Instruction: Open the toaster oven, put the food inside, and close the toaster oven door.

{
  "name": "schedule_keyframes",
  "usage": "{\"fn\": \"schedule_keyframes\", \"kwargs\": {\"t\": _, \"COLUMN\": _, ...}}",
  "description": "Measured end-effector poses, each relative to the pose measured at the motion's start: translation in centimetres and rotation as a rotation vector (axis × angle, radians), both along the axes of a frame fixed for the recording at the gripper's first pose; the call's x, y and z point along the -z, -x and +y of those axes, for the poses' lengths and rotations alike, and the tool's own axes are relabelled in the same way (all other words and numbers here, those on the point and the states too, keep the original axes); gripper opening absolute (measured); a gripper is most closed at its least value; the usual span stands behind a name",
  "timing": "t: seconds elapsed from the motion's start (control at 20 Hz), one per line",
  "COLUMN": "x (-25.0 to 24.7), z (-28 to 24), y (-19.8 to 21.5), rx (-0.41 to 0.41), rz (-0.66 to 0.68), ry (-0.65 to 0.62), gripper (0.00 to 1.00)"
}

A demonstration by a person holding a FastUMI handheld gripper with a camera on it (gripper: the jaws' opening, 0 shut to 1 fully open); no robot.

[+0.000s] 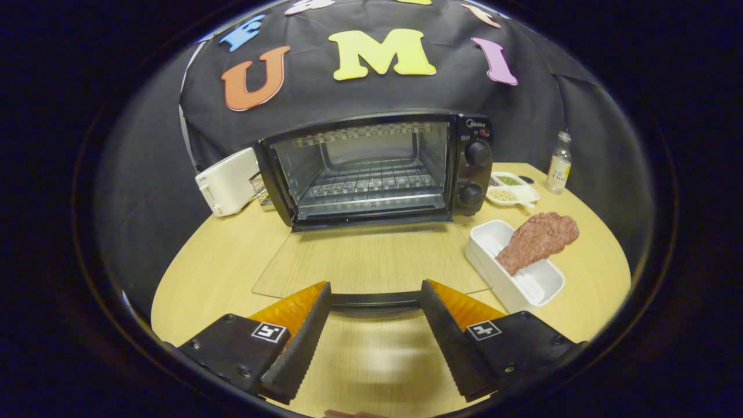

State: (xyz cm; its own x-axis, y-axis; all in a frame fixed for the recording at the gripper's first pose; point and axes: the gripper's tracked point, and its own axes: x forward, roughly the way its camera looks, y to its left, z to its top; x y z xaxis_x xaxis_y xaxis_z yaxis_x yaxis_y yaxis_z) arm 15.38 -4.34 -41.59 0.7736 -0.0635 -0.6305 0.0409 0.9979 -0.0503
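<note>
A black toaster oven (377, 168) stands at the back of the round wooden table, its glass door (360, 261) folded down flat toward me. Inside, a wire rack (365, 183) is bare. The door's dark handle (374, 300) lies just ahead of my gripper (376, 302), whose fingers are spread wide on either side of it without pressing on it. To the right of the door, a piece of raw red meat (537, 238) rests across a white rectangular tray (514, 264).
A white toaster (227, 181) stands left of the oven. Right of the oven are a small divided dish with seasonings (511, 188) and a small clear bottle (559, 170). Bare table (220, 261) lies left of the door.
</note>
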Motion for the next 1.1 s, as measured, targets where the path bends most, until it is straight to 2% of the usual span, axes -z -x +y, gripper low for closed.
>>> {"fn": "schedule_keyframes", "kwargs": {"t": 0.15, "x": -3.8, "z": -3.4, "y": -0.4, "rx": -0.022, "rz": 0.024, "ry": -0.031, "gripper": 0.98}}
{"fn": "schedule_keyframes", "kwargs": {"t": 0.35, "x": -7.1, "z": -12.4, "y": -1.8, "rx": -0.020, "rz": 0.075, "ry": 0.083, "gripper": 0.98}}
{"fn": "schedule_keyframes", "kwargs": {"t": 0.6, "x": -7.5, "z": -22.1, "y": -2.8, "rx": 0.059, "rz": 0.159, "ry": 0.009, "gripper": 0.95}}
{"fn": "schedule_keyframes", "kwargs": {"t": 0.7, "x": -6.6, "z": -24.2, "y": -3.1, "rx": 0.072, "rz": 0.186, "ry": -0.040, "gripper": 0.92}}
{"fn": "schedule_keyframes", "kwargs": {"t": 0.9, "x": -3.4, "z": -23.4, "y": -3.3, "rx": 0.038, "rz": 0.274, "ry": -0.303, "gripper": 0.77}}
{"fn": "schedule_keyframes", "kwargs": {"t": 0.95, "x": -2.7, "z": -23.0, "y": -3.1, "rx": 0.020, "rz": 0.297, "ry": -0.358, "gripper": 0.62}}
{"fn": "schedule_keyframes", "kwargs": {"t": 1.05, "x": -4.2, "z": -21.8, "y": -2.7, "rx": 0.040, "rz": 0.288, "ry": -0.506, "gripper": 0.32}}
{"fn": "schedule_keyframes", "kwargs": {"t": 1.1, "x": -4.7, "z": -21.3, "y": -2.1, "rx": 0.038, "rz": 0.282, "ry": -0.516, "gripper": 0.18}}
